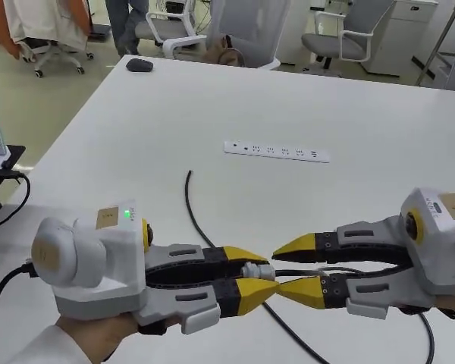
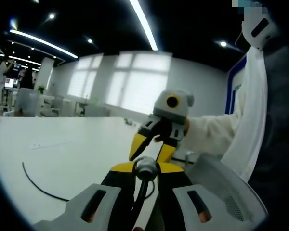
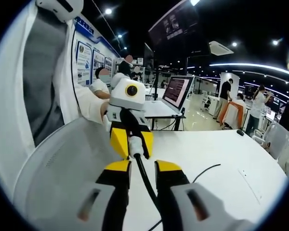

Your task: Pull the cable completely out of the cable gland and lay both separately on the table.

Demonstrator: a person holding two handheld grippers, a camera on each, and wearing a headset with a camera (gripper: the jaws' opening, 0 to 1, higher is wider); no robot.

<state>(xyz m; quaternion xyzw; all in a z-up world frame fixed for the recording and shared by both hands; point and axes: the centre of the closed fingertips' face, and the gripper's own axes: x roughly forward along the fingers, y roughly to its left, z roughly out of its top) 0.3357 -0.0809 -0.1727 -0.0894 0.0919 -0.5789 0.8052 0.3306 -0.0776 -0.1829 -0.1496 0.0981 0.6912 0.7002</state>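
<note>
Cable gland [image 1: 255, 270] is held above the white table [image 1: 326, 98], pinched between the yellow tips of the left gripper [image 1: 267, 273]. The black cable [image 1: 194, 214] is still seated in the gland. It passes between the right gripper's [image 1: 282, 268] jaws, which are spread and clear of it, and its free end lies on the table near a power strip [image 1: 277, 152].

A white power strip [image 1: 277, 152] lies well apart from a dark mouse [image 1: 139, 65], office chairs [image 1: 246, 26] beyond.

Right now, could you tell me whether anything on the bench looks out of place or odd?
Nothing stands out. The left tool grips the cable gland, and the black cable passes through the open right tool.
</note>
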